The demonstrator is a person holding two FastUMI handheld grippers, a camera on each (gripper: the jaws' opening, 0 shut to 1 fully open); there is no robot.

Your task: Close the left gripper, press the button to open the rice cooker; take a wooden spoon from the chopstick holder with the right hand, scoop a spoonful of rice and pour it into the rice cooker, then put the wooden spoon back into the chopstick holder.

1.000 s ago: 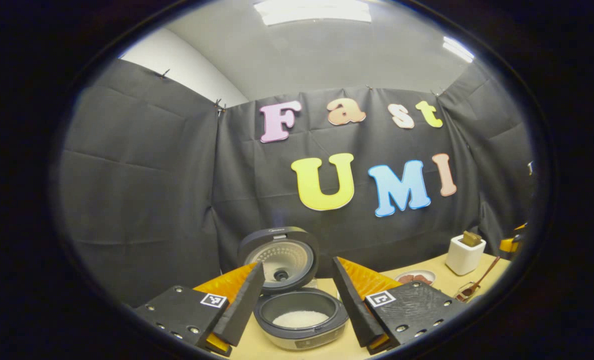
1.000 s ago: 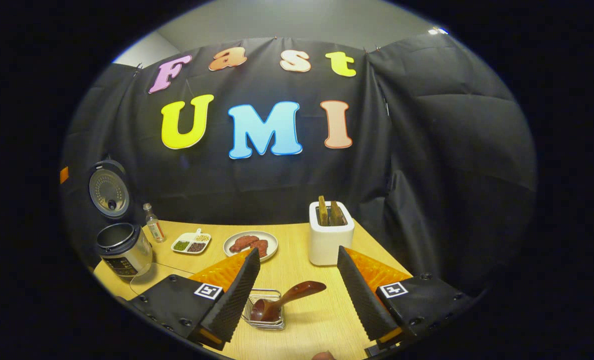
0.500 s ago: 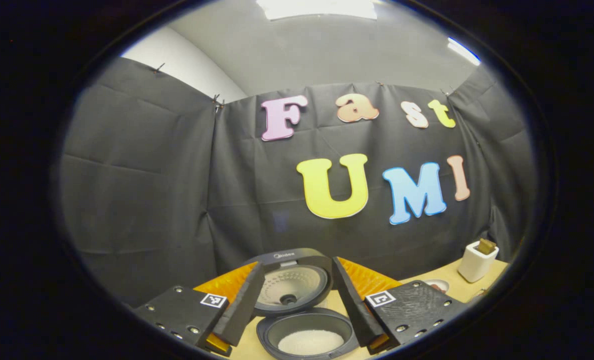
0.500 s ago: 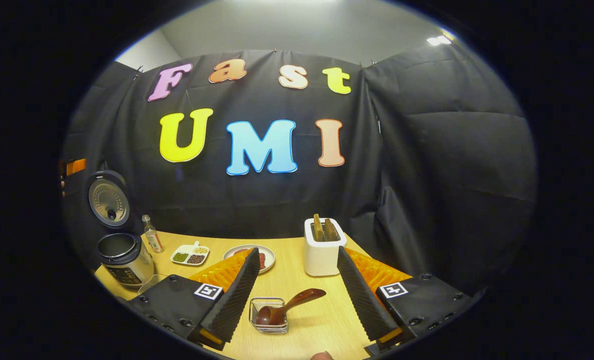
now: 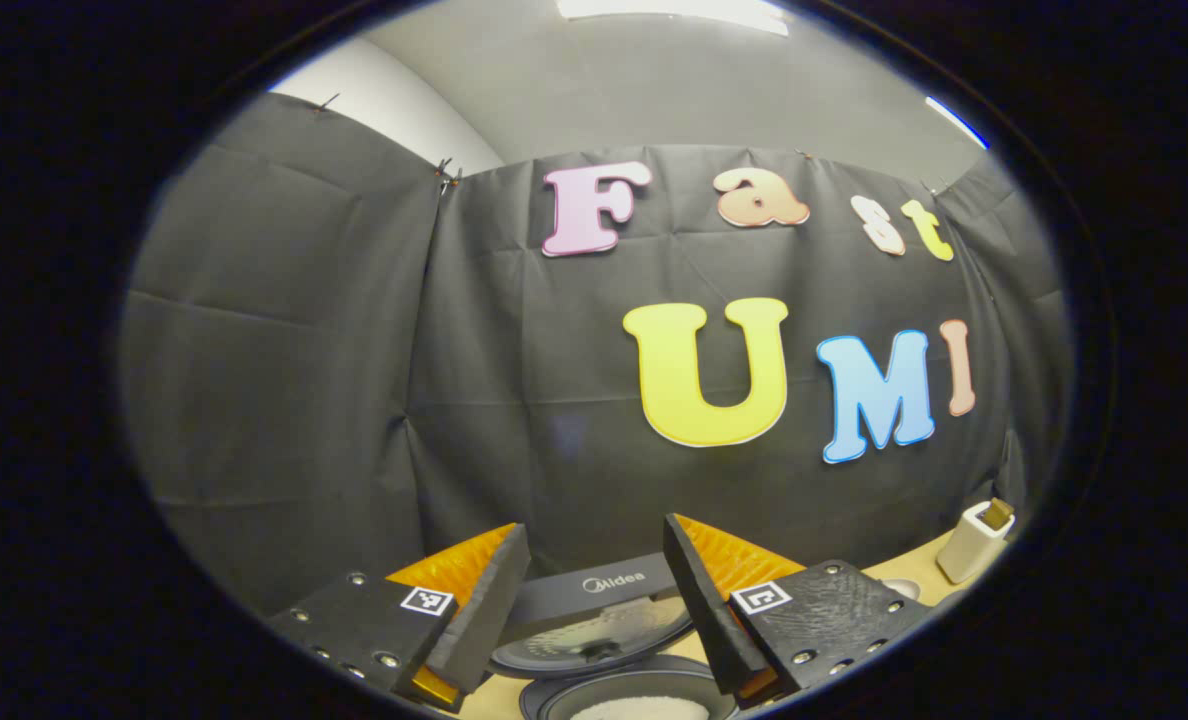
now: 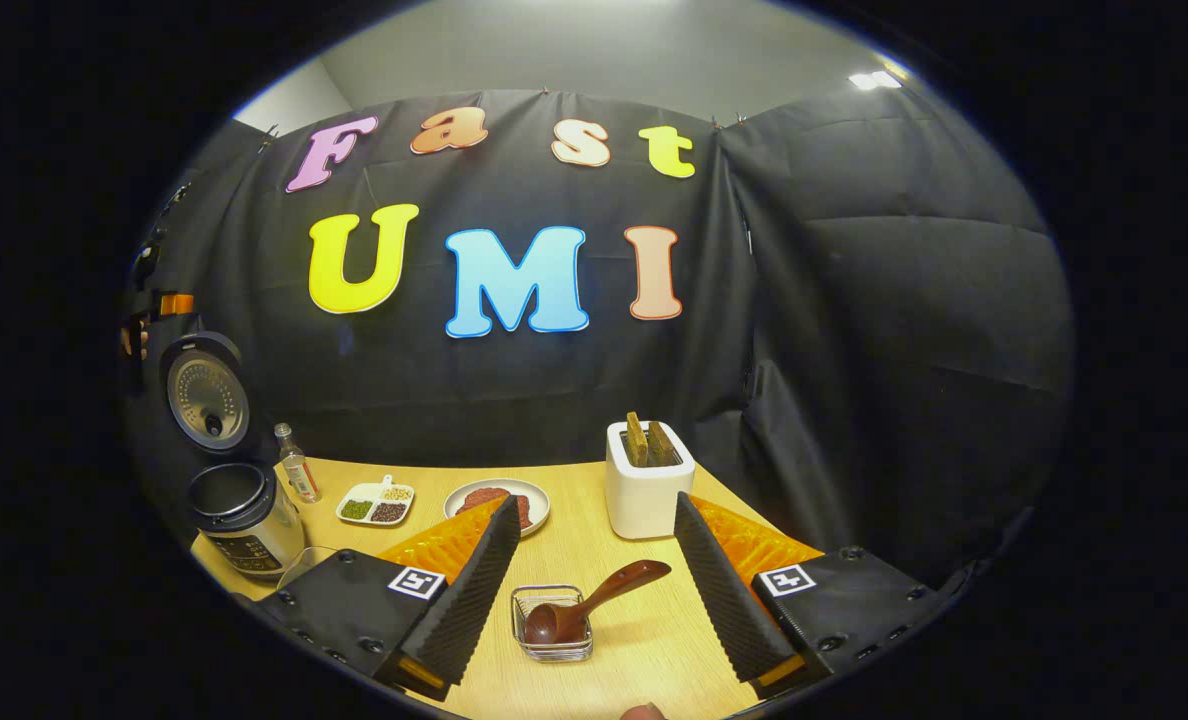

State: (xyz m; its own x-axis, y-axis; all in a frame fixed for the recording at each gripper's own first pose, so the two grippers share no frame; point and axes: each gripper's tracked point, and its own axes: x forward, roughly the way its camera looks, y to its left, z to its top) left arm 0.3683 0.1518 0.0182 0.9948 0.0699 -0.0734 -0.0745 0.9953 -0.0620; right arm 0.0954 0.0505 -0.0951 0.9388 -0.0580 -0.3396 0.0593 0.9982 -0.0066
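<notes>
While both grippers' fingers sit spread, wooden spoon [image 6: 586, 605] lies bowl-down in glass dish [image 6: 552, 624], handle slanting up-right

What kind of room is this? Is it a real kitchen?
Probably not a real kitchen: it looks like a small booth set up as a pretend one. Black cloth hangs as walls around a wooden table that holds an open rice cooker, a plate of food and a wooden spoon.
</notes>
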